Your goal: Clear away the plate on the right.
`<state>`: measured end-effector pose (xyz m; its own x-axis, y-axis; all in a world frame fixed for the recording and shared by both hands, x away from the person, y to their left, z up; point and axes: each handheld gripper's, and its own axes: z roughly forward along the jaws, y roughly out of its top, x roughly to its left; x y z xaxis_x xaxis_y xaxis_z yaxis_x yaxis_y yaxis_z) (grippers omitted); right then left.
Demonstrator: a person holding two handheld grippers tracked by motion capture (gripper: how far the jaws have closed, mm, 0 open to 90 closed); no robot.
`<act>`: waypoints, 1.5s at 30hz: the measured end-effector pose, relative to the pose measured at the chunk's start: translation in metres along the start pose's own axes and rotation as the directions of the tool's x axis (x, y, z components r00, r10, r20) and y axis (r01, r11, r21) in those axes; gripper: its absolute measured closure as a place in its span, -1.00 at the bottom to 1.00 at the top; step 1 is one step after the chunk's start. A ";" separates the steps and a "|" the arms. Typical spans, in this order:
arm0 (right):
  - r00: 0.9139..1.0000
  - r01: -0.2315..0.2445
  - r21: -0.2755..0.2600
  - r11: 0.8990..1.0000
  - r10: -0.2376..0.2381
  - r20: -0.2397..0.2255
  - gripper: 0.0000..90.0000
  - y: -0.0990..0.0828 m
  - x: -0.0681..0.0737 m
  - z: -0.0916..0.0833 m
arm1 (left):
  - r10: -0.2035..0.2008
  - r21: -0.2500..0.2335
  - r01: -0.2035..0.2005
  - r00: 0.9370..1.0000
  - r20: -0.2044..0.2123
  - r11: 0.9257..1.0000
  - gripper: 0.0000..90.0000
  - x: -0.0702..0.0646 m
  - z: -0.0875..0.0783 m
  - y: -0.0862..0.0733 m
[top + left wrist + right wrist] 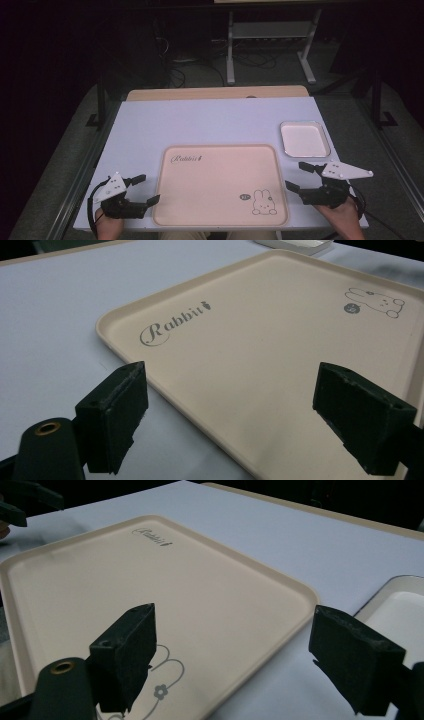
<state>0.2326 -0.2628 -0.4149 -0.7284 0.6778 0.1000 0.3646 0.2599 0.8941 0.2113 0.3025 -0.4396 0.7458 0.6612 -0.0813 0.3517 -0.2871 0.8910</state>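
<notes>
Two tongs are held spread and empty at either side of a beige tray.

The beige tray (220,185), printed with a rabbit and a script word, is laid flat at the near middle of the pale bench (200,120). The left tongs (142,189) are kept just beside its left edge, the right tongs (298,176) just beside its right edge. A small white tray (305,140) is set near the beige tray's far right corner.
</notes>
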 end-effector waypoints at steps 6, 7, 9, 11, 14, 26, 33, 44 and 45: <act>1.000 -0.018 0.012 1.000 0.018 0.005 -0.59 -0.004 -0.008 -0.007 | -0.001 0.003 0.001 1.000 0.001 1.000 -0.69 0.000 0.001 0.000; 1.000 -0.018 0.012 1.000 0.018 0.005 -0.59 -0.004 -0.008 -0.007 | 0.001 0.004 -0.001 1.000 0.001 1.000 -0.69 0.000 0.001 0.000; 1.000 -0.030 0.012 0.999 0.030 0.005 -0.59 -0.005 -0.012 -0.010 | 0.001 0.006 -0.001 1.000 0.001 1.000 -0.69 0.000 0.001 0.000; 0.999 -0.033 0.013 0.999 0.033 0.008 -0.59 -0.005 -0.013 -0.011 | 0.001 0.007 -0.001 1.000 0.000 1.000 -0.69 0.000 0.001 0.000; 0.999 -0.040 0.017 0.999 0.040 0.016 -0.59 -0.007 -0.018 -0.016 | 0.001 0.007 -0.001 1.000 -0.003 1.000 -0.69 0.000 0.001 -0.001; 0.997 -0.064 0.013 0.998 0.063 0.040 -0.60 -0.012 -0.032 -0.028 | 0.004 0.009 -0.004 1.000 -0.005 1.000 -0.69 0.000 0.002 -0.001; 0.996 -0.068 0.015 0.998 0.067 0.056 -0.60 -0.014 -0.039 -0.034 | 0.005 0.008 -0.005 1.000 -0.004 1.000 -0.69 0.000 0.002 0.000; 0.995 -0.070 0.033 0.997 0.068 0.080 -0.60 -0.013 -0.048 -0.042 | 0.003 0.006 -0.003 1.000 -0.006 1.000 -0.69 -0.001 0.002 0.000; 0.994 -0.073 0.032 0.997 0.071 0.081 -0.60 -0.013 -0.050 -0.043 | 0.004 0.007 -0.004 1.000 -0.006 1.000 -0.69 0.000 0.001 0.000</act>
<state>0.2391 -0.3295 -0.4126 -0.6514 0.7480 0.1271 0.4355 0.2314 0.8700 0.2120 0.3013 -0.4403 0.7441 0.6638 -0.0751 0.3524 -0.2945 0.8883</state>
